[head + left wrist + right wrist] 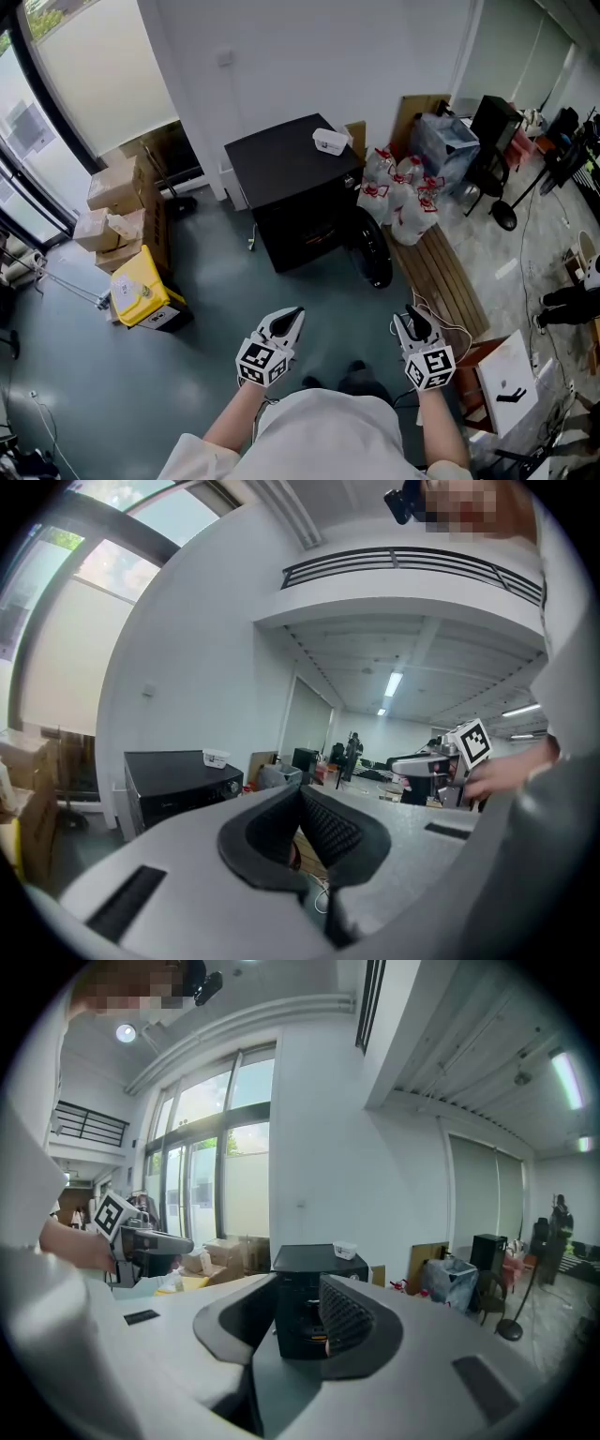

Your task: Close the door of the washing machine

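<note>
Door (373, 248) hangs open off the black washing machine (291, 173), well ahead & a bit left of the right claw (413, 322) — half open, empty; left claw (289, 322) pinched shut, empty — so best to step in & push its outer face squarely till it latches.

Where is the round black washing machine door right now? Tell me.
In the head view the round black door stands open at the right of the black washing machine's front, beside the white plastic jugs.
</note>
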A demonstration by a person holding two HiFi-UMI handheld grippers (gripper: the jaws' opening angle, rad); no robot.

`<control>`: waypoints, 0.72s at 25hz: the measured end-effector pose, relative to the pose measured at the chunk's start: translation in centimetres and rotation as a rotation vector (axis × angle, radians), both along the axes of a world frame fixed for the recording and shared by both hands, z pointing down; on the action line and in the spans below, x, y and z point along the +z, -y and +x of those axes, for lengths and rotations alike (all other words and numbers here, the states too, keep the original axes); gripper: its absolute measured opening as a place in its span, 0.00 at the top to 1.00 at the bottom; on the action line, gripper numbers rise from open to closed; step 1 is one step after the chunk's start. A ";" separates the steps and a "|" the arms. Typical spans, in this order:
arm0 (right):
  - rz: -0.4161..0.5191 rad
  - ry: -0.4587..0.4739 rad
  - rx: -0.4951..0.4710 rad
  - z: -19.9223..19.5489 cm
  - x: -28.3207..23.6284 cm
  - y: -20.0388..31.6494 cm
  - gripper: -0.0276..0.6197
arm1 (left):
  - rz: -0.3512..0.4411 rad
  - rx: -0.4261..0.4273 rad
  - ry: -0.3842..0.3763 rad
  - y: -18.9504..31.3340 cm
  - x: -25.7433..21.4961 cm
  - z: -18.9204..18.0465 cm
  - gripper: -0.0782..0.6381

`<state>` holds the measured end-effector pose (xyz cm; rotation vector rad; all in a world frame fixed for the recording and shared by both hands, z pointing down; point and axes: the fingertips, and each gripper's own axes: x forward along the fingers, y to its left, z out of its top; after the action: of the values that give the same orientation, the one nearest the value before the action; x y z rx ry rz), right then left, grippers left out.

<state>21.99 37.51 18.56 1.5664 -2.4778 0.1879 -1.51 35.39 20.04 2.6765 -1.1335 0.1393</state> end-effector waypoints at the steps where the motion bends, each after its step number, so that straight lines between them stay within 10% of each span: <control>1: -0.005 0.001 0.001 0.0 0.2 0.2 0.72 | -0.003 -0.002 0.000 0.2 0.2 -0.1 0.88; 18: -0.069 -0.001 -0.078 0.9 3.7 11.1 0.72 | -0.051 -0.064 0.017 9.2 2.2 1.3 0.88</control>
<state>22.86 26.43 22.23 1.4398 -2.4988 0.2571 -0.20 26.23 22.23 2.5966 -1.2026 0.1771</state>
